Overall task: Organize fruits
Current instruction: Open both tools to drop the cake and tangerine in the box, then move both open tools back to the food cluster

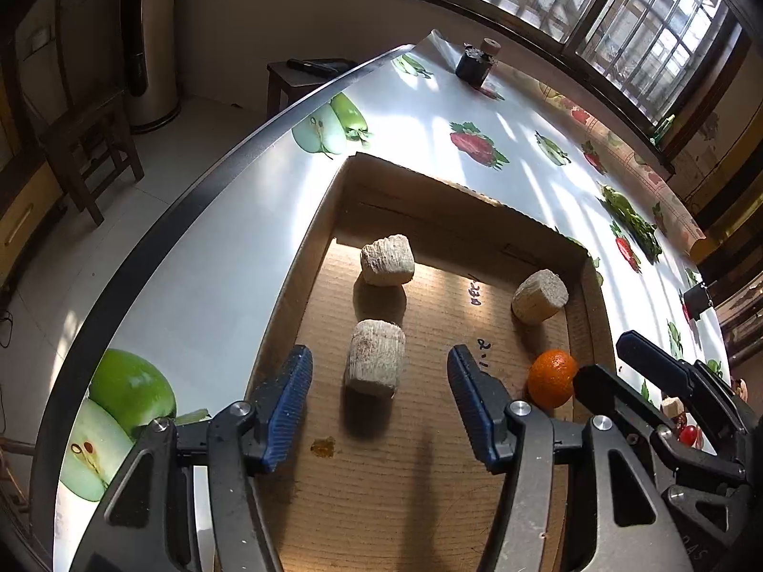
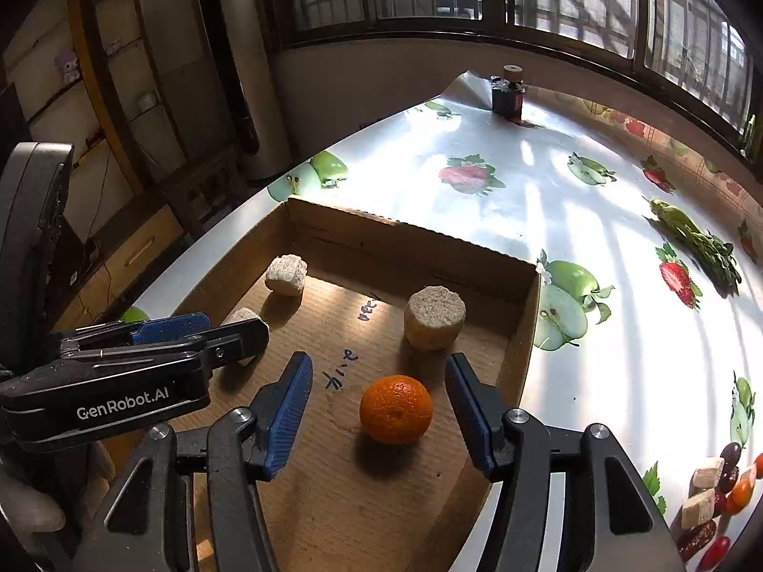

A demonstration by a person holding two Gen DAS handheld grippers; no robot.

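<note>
A shallow cardboard tray (image 1: pixel 305 257) lies on the table. Three beige cylindrical chunks sit in it: a near one (image 1: pixel 375 357), a far one (image 1: pixel 386 260) and one to the right (image 1: pixel 540 295). My left gripper (image 1: pixel 379 362) is open, its blue pads either side of the near chunk without touching it. An orange (image 2: pixel 396 409) rests on the tray floor between the spread fingers of my open right gripper (image 2: pixel 379 364), clear of both pads. In the right wrist view the left gripper (image 2: pixel 229 329) partly hides the near chunk (image 2: pixel 241 314). The right gripper (image 1: pixel 605 357) shows beside the orange (image 1: pixel 551 376).
The table wears a glossy cloth printed with apples and strawberries. A pile of small fruits and beige pieces (image 2: pixel 715 500) lies on the cloth right of the tray. A small black device (image 1: pixel 477 59) stands at the far corner. The table's edge (image 1: pixel 190 190) runs left of the tray.
</note>
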